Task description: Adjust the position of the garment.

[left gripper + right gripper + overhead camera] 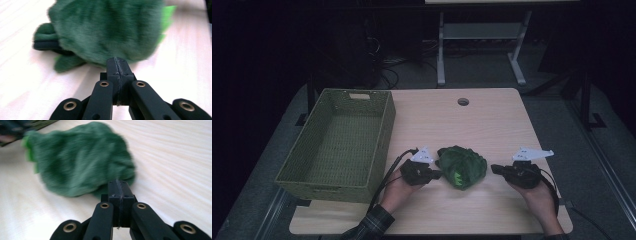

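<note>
1. Green plush: the toy I'm working on is a furry, dark green lump with brighter green patches along one edge, and it lies crumpled on the table.
2. In the left gripper view the toy sits just ahead of my left gripper, whose jaws are pressed together with nothing between them; I can't tell whether the tip touches the fur.
3. In the right gripper view the toy lies ahead and a little left of my right gripper, whose jaws are also together and hold nothing.
4. From the high view the toy lies between the two: the left gripper right at its edge, the right gripper near but apart.
5. The table is pale wood grain with a round hole near its far edge.
6. A woven green basket stands beyond my left gripper, on the side away from the toy.
7. The room is dark, with grey floor and a pale metal frame behind the table.
</note>
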A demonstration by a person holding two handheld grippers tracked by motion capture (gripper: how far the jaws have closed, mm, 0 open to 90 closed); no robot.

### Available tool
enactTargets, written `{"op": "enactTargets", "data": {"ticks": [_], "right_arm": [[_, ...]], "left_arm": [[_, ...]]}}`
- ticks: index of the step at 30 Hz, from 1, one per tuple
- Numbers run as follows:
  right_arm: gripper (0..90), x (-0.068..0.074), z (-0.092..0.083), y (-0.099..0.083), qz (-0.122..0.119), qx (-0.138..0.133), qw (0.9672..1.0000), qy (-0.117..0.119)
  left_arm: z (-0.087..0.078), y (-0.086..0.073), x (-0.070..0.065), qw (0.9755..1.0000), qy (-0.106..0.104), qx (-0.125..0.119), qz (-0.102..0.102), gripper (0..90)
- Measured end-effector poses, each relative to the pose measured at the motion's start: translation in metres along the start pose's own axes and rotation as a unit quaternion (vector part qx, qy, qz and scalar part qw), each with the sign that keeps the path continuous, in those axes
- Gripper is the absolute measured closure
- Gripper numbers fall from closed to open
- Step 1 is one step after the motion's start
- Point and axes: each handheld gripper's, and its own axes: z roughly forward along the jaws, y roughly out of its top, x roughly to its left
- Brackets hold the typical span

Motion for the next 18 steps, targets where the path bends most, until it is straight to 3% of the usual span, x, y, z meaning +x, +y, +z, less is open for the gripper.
{"op": "enactTargets", "data": {"ticks": [8,10,11,13,16,18], "right_arm": [[90.0,-0.031,0.028,0.015,0.019,0.001,0.9991,-0.037],[90.0,-0.039,0.039,0.021,0.03,0.012,0.9986,-0.041],[90.0,-0.042,0.043,0.023,0.028,0.003,0.9987,-0.043],[90.0,-0.047,0.055,0.03,0.039,0.013,0.9987,-0.032],[90.0,-0.048,0.069,0.034,0.03,0.0,0.9991,-0.031],[90.0,-0.048,0.078,0.035,0.029,0.016,0.9992,-0.021]], "left_arm": [[0.001,-0.003,-0.024,0.9995,-0.033,0.002,0.001,89.6],[0.004,-0.001,-0.028,0.9993,-0.038,-0.002,0.002,89.6],[0.005,0.001,-0.029,0.9993,-0.037,-0.005,0.004,89.7],[0.005,0.004,-0.031,0.9993,-0.037,-0.006,0.008,89.6],[0.005,0.008,-0.033,0.9992,-0.038,-0.01,0.011,89.6],[0.007,0.01,-0.034,0.9991,-0.039,-0.013,0.009,89.6]]}}
